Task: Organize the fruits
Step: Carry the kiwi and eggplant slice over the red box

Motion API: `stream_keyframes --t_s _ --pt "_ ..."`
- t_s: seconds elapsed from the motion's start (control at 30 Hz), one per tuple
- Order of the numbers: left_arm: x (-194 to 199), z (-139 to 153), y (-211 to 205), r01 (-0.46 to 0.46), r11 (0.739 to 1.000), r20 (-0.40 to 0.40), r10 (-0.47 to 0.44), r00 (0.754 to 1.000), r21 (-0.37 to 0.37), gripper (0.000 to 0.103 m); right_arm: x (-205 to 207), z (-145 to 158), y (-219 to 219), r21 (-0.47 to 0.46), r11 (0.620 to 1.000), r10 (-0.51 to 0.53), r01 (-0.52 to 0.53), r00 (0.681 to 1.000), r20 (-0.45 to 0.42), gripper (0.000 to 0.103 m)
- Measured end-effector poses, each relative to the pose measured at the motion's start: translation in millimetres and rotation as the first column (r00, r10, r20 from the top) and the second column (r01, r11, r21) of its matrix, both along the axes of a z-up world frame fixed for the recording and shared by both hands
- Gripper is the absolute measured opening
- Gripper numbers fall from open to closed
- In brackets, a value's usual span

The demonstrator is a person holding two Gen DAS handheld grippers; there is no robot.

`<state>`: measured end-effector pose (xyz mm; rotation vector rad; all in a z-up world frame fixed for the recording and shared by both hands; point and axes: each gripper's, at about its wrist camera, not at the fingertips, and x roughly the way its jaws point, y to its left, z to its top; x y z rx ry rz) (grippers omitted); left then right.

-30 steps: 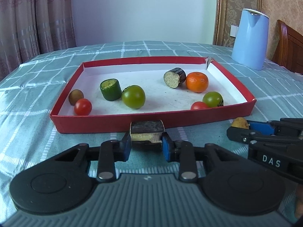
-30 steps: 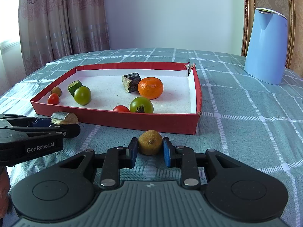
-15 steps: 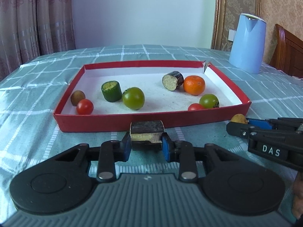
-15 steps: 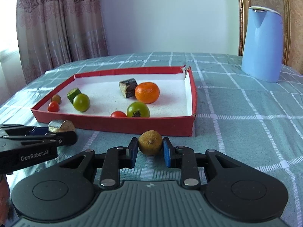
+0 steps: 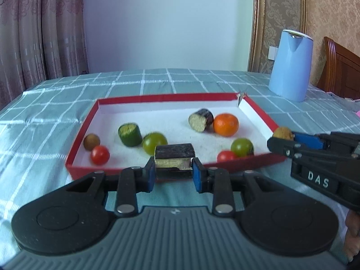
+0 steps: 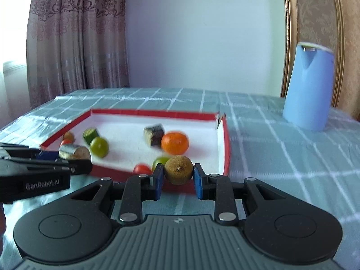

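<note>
We held the left gripper (image 5: 173, 172) clenched on an eggplant piece (image 5: 174, 157) and the right gripper (image 6: 177, 181) clenched on a brown fruit (image 6: 178, 172), both raised just before the tray's (image 5: 261, 159) near wall, presumably to clear it.

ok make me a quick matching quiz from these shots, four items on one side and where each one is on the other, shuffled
Items:
1. brown round fruit
2. dark eggplant chunk
3. orange
4. blue kettle

Places:
A. in the red tray
B. on the tablecloth beyond the tray
C. in the right gripper
D. in the left gripper

Pairs: 1-C, 2-D, 3-A, 4-B
</note>
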<state>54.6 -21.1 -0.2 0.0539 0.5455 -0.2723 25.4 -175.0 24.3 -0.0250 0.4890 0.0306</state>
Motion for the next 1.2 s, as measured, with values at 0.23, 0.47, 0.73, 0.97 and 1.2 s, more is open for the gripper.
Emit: stream_keyframes --t_s 0.23,0.47,0.73,0.97,1.2 --pt "25 2 -17 0.008 1.000 -0.017 -0.008 1.000 0.012 0.029 39 3 -12 -0.026 0.998 -0.055 0.054 0.998 -0.032 0.027" --pt "47 -3 -32 0.007 0.999 -0.026 -0.006 1.000 0.037 0.029 61 -9 -18 -0.031 0.998 -0.064 0.061 0.993 -0.100 0.027" --pt "60 -14 -40 0.000 0.998 -0.045 0.003 0.999 0.070 0.029 81 -22 -12 -0.071 0.996 -0.070 0.059 0.985 -0.158 0.027" --pt "67 -17 -41 -0.021 0.996 -0.061 0.026 0.998 0.083 0.029 91 -30 -9 -0.071 0.996 -0.069 0.056 0.978 -0.199 0.027" --pt "76 -22 -39 -0.051 0.994 -0.086 0.059 0.995 0.092 0.029 95 -29 -4 -0.056 0.997 -0.056 0.045 0.978 -0.202 0.027"
